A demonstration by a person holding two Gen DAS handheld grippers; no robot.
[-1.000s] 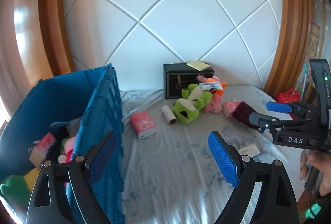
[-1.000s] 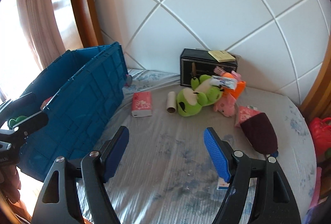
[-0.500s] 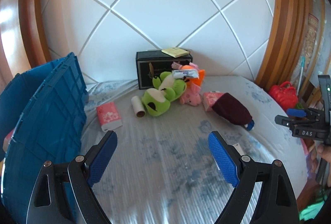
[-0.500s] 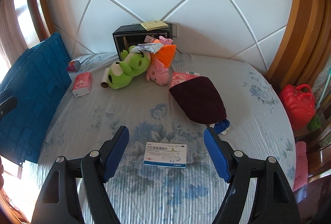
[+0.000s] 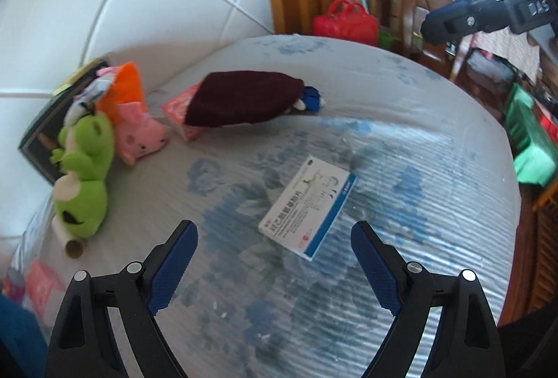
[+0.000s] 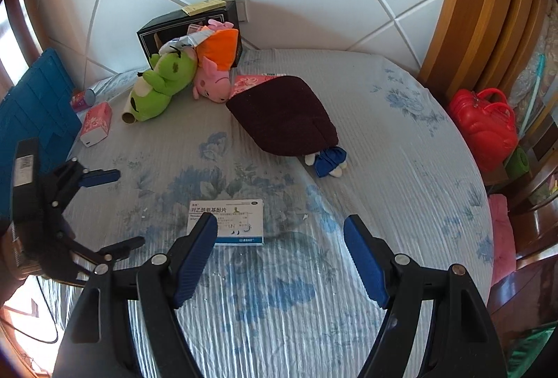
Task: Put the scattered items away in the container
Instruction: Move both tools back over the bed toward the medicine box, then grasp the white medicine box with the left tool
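A white and blue medicine box [image 5: 308, 205] lies flat on the bed, just ahead of my open, empty left gripper [image 5: 273, 259]; it also shows in the right wrist view [image 6: 237, 221], partly behind my open, empty right gripper [image 6: 280, 256]. Farther back lie a dark maroon cloth [image 6: 284, 114] over a pink packet, a small blue toy [image 6: 329, 161], a pink pig plush [image 6: 212, 81], a green frog plush [image 6: 162, 83], a cardboard roll [image 6: 128, 115] and a pink tissue pack [image 6: 96, 123]. The blue crate [image 6: 33, 113] stands at the left.
A black box [image 6: 188, 25] with a yellow pad stands against the white padded headboard. A small can [image 6: 83, 99] lies beside the crate. A red bag [image 6: 483, 123] and wooden furniture stand right of the bed. The left gripper shows at the left in the right wrist view [image 6: 108, 209].
My left gripper has swung right, away from the crate, and now faces the medicine box. My right gripper has moved closer above the box.
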